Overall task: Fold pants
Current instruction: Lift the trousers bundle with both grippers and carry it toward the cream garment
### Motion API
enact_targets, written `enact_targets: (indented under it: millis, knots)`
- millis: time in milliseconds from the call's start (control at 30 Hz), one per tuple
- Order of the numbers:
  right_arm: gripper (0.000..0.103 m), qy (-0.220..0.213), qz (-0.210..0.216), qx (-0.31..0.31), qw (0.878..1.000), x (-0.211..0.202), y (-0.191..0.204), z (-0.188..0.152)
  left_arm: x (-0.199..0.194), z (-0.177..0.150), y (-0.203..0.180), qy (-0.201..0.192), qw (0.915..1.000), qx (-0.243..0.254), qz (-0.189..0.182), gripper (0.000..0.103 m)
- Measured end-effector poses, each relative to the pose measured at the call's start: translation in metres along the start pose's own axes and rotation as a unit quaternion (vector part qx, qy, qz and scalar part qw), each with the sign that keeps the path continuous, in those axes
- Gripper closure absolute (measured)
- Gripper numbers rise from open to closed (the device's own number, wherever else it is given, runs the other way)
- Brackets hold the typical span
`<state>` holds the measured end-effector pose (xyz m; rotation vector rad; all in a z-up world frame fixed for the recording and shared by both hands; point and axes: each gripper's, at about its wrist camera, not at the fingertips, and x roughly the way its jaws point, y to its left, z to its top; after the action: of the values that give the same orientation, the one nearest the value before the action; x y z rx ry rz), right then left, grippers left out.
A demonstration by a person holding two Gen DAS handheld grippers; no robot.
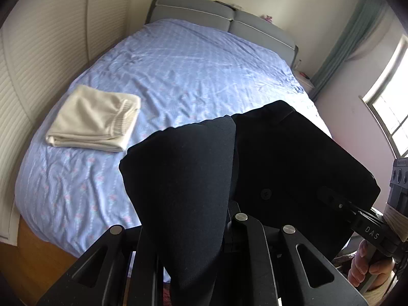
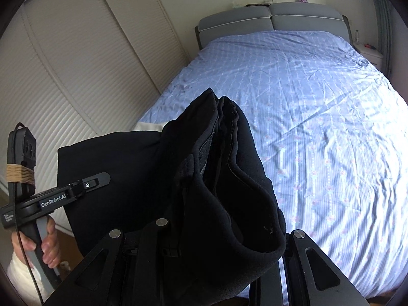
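Black pants (image 1: 280, 158) hang in the air above the foot of the bed, stretched between both grippers. My left gripper (image 1: 188, 229) is shut on one bunched edge of the pants, which drapes over its fingers and hides the tips. My right gripper (image 2: 224, 219) is shut on the other edge, where several folded layers (image 2: 229, 132) bunch over its fingers. The right gripper also shows in the left wrist view (image 1: 331, 200), clamped on the cloth's corner. The left gripper shows in the right wrist view (image 2: 98, 179), clamped on the cloth.
The bed (image 1: 178, 71) has a light blue patterned cover and a grey headboard (image 1: 224, 17). A folded cream garment (image 1: 94, 122) lies on its left side. White slatted closet doors (image 2: 63, 76) stand left of the bed. A window (image 1: 392, 112) and nightstand (image 2: 369, 53) are at right.
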<state>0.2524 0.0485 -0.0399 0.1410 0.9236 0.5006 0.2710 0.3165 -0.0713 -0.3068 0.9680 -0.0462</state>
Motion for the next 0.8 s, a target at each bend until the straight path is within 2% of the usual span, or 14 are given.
enact_targets:
  millis: [133,233,433,533,700,800]
  knots:
    - [0.077,0.008,0.010,-0.005,1.000,0.030,0.043,0.004,-0.013,0.006,0.060,-0.004,1.0000,-0.003,0.004,0.085]
    - [0.077,0.005,0.006,-0.001,1.000,0.056,0.095,0.001,-0.019,0.019,0.103,-0.004,0.9998,0.018,0.000,0.085]
    - [0.077,0.004,0.006,0.045,0.999,0.107,0.169,-0.001,-0.035,0.053,0.190,0.008,0.9991,0.041,-0.002,0.085]
    - [0.077,0.007,0.015,0.055,0.998,0.122,0.191,0.005,-0.042,0.066,0.219,0.008,0.9994,0.033,-0.008,0.085]
    - [0.077,0.005,0.026,0.027,0.999,0.142,0.221,0.012,-0.044,0.083,0.261,0.012,0.9999,-0.002,-0.012,0.085]
    - [0.077,0.011,0.039,0.034,0.999,0.158,0.227,0.020,-0.042,0.090,0.278,0.017,0.9998,0.005,-0.009,0.085]
